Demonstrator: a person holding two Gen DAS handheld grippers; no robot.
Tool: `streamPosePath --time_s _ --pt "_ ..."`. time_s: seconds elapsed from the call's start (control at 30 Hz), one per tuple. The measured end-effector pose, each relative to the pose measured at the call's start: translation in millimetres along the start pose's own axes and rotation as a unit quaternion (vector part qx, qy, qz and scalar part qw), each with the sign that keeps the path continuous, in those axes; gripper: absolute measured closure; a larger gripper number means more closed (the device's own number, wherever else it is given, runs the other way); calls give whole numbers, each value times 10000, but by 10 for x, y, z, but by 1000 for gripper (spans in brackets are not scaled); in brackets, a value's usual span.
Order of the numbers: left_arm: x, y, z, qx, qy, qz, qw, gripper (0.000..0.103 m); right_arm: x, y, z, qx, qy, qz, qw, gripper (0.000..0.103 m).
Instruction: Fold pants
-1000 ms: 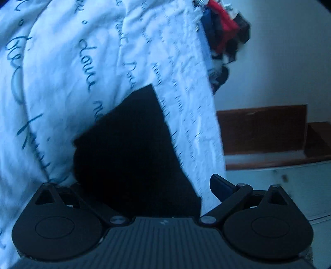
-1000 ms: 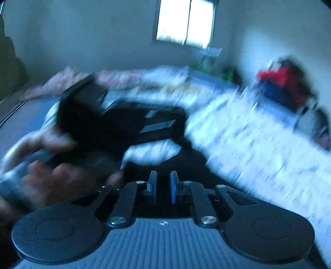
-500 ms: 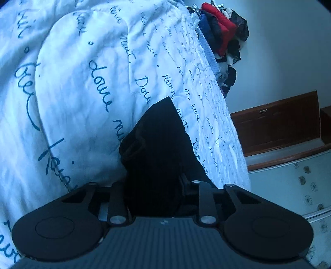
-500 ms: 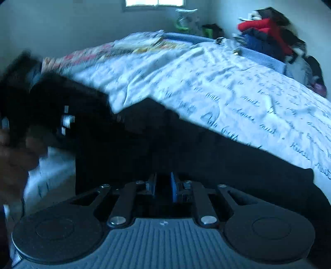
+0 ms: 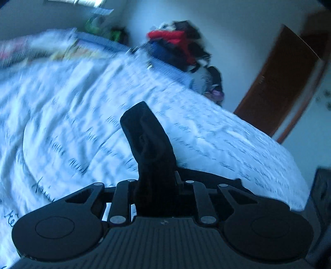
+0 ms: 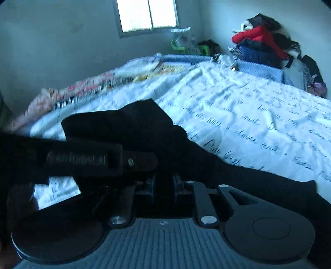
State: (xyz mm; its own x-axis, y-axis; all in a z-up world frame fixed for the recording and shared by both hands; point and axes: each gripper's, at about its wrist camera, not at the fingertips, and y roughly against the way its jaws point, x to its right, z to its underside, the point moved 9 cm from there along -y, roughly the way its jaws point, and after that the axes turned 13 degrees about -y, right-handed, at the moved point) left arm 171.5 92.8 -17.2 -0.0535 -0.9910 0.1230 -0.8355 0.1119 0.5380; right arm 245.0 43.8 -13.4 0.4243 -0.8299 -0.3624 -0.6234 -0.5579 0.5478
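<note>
The black pants (image 5: 148,142) are bunched between the fingers of the left gripper (image 5: 156,186), whose jaws are closing on the cloth; a crumpled tongue of fabric stands up out of the grip in the left wrist view, over the bed (image 5: 62,115). In the right wrist view the same pants (image 6: 144,128) run from a raised fold at centre left down across the lower right of the frame, draped along the near edge of the bed (image 6: 238,107). The right gripper (image 6: 163,186) has its fingers drawn close together with dark cloth between them, so it is clamped on the pants. The left gripper (image 6: 99,159) crosses that view from the left, its body lying just above the right gripper's fingers.

The white bedsheet (image 6: 258,124) is printed with lines of dark cursive script (looping handwriting; a few words look like "nuit" and "douce", though none can be read with certainty, and in the left wrist view it is only streaks of blur). Raised lettering on the side of the left gripper's body is too smeared to read.

At the far corner of the bed sits a pile of clothes (image 6: 262,41), red on top of blue and black. A bright window (image 6: 148,14) is set in the back wall, and a brown wooden door (image 5: 289,82) stands at the right in the left wrist view.
</note>
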Motion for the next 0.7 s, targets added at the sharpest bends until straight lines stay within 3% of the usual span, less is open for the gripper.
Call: streamPosePath --time_s 0.13,0.4,0.7 --pt "558 192 -115 401 -697 -2 9968 78 155 428 -69 479 -244 -97 9985 87" --pt "1755 453 -130 890 -1551 824 9804 74 745 1432 -62 1387 -754 304 9870 87" --pt "2854 237 253 779 -2337 1501 9575 70 1481 2115 287 1762 -1085 1185 9712 86"
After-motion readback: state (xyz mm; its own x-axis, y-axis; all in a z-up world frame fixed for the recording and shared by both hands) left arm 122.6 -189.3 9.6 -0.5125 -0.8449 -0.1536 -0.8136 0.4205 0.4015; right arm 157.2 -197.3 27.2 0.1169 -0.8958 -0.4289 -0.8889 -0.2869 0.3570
